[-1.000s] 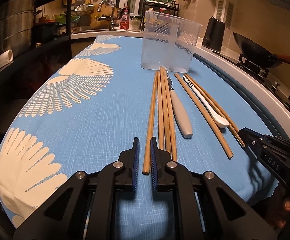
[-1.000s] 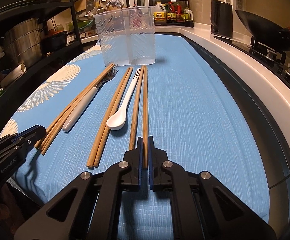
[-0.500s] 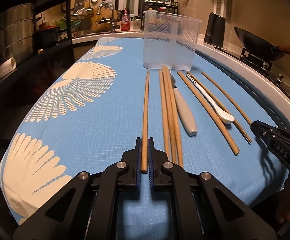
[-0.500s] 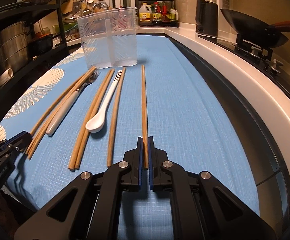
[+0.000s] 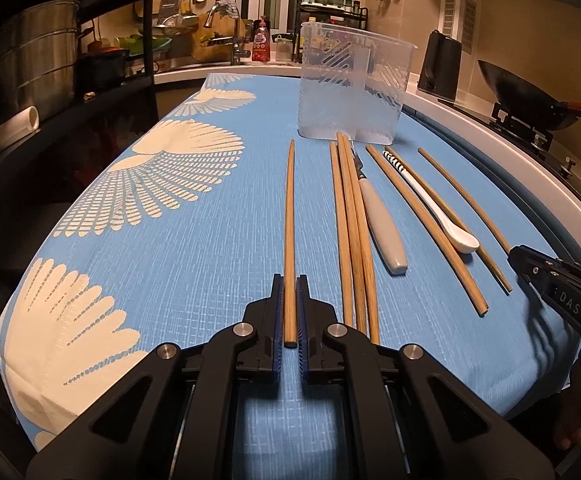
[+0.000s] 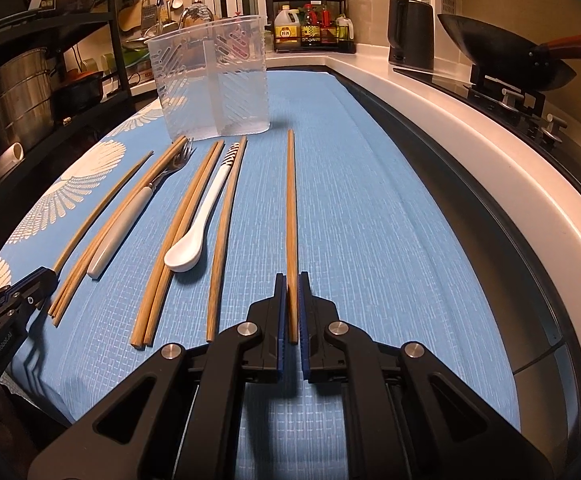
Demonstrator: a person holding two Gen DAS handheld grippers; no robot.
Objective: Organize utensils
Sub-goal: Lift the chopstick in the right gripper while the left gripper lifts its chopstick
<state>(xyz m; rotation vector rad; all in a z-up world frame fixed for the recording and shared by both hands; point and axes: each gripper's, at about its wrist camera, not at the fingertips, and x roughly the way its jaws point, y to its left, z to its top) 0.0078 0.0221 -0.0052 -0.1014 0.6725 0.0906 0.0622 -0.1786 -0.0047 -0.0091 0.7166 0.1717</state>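
Note:
My left gripper (image 5: 289,284) is shut on one wooden chopstick (image 5: 289,232), held apart from the row, pointing at the clear divided plastic holder (image 5: 352,92). My right gripper (image 6: 291,282) is shut on another wooden chopstick (image 6: 290,208), right of the row. Several more chopsticks (image 5: 350,232) lie on the blue cloth with a grey-handled fork (image 5: 382,232) and a white spoon (image 5: 446,224). In the right wrist view the fork (image 6: 130,224), spoon (image 6: 200,236) and holder (image 6: 210,80) show left of the held stick. Each gripper shows at the edge of the other's view.
The blue cloth with cream fan prints (image 5: 178,184) covers the counter. A white counter edge (image 6: 490,148) and stove with a wok (image 6: 502,60) run along the right. A black kettle (image 6: 410,32) stands behind. Shelves with steel pots (image 5: 34,56) are on the left.
Both grippers have closed on a chopstick each and drawn it sideways out of the row, the left one leftward, the right one rightward. Both sticks now point straight ahead.

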